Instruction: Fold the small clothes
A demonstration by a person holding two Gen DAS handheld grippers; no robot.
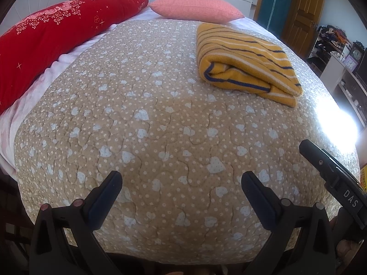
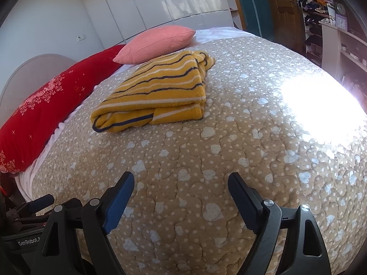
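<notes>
A yellow garment with dark blue and white stripes [image 1: 243,61] lies folded in a neat bundle on the beige quilt [image 1: 149,119], toward the far right. It also shows in the right wrist view [image 2: 158,91], far and left of centre. My left gripper [image 1: 181,181] is open and empty, low over the quilt's near edge, well short of the garment. My right gripper [image 2: 181,183] is open and empty too, over the near part of the quilt [image 2: 229,149]. The right gripper's finger [image 1: 321,160] shows at the lower right of the left wrist view.
A red flowered bolster [image 1: 57,34] lies along the bed's left side and a pink pillow [image 1: 195,5] at its head. White wardrobes [image 2: 160,0] stand behind. Shelves with clocks and clutter [image 2: 332,18] and a wooden door [image 1: 302,13] are on the right. Bright sunlight [image 2: 321,107] falls on the quilt's right.
</notes>
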